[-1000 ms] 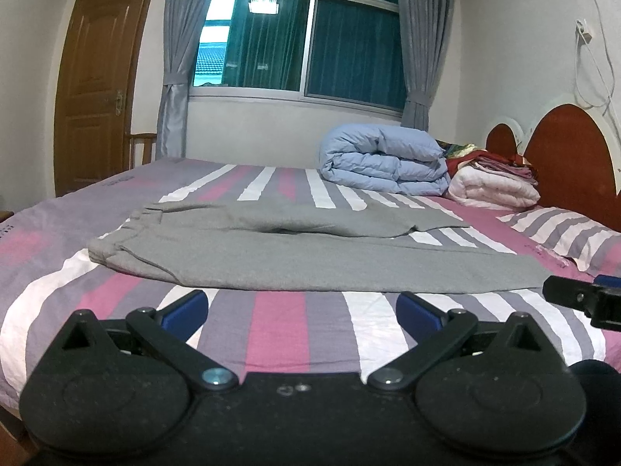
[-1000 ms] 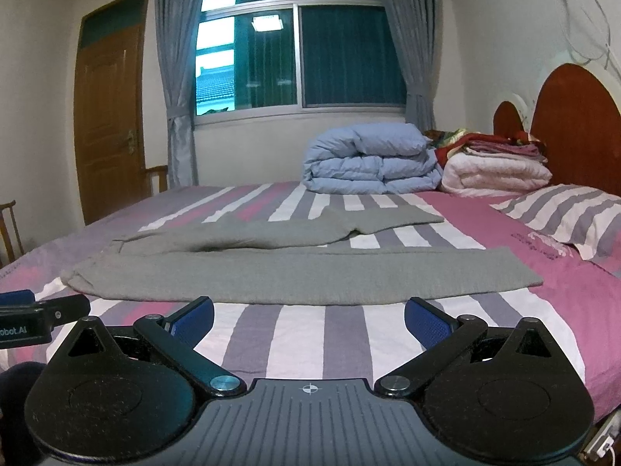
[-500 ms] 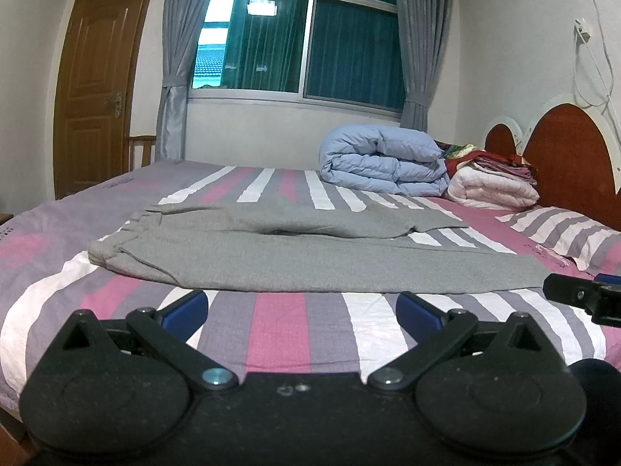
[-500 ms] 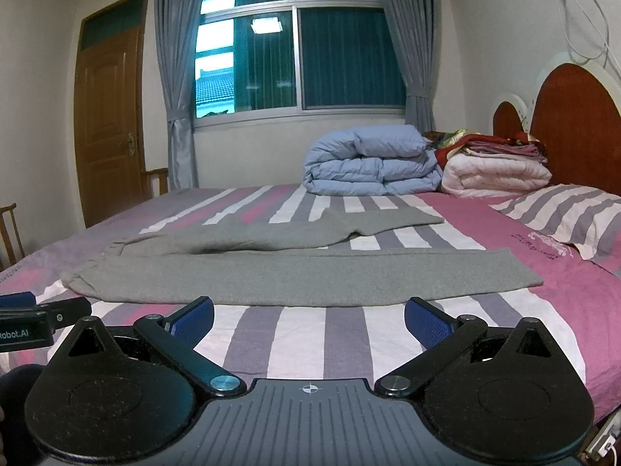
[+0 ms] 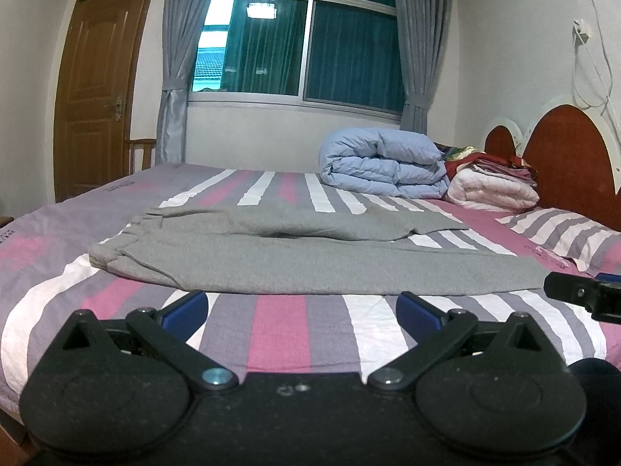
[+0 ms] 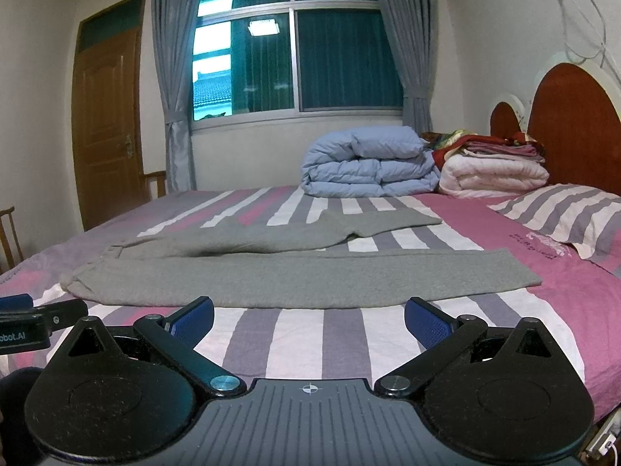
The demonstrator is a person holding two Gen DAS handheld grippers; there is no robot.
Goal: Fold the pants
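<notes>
Currently, left wrist view: my left gripper (image 5: 302,306) has its blue pads (image 5: 186,308) spread wide w/ nothing between them, hovering over the near edge of the striped bed (image 5: 279,334). Gray pants (image 5: 310,260) lie flat just ahead of the fingertips, apart from them; waistband ahead-left, legs running to the right, the far leg angled away from the near one. Right gripper's tip (image 5: 582,295) pokes in at the right edge. Beyond the pants: folded blue duvet (image 5: 382,163), pink blanket stack (image 5: 493,190) beside it, headboard (image 5: 570,151) far right, window (image 5: 302,39) straight ahead, door (image 5: 97,101) far left.

Right wrist view: my right gripper (image 6: 308,318) is likewise spread, pads (image 6: 427,322) clear of any cloth, above the bed (image 6: 310,338) edge. Pants (image 6: 302,275) sit just ahead, near leg's hem ahead-right, waistband ahead-left. Left gripper (image 6: 42,320) shows at the left edge. Striped pillow (image 6: 562,213) lies ahead-right; duvet (image 6: 368,167) and blanket stack (image 6: 496,171) are further on.
</notes>
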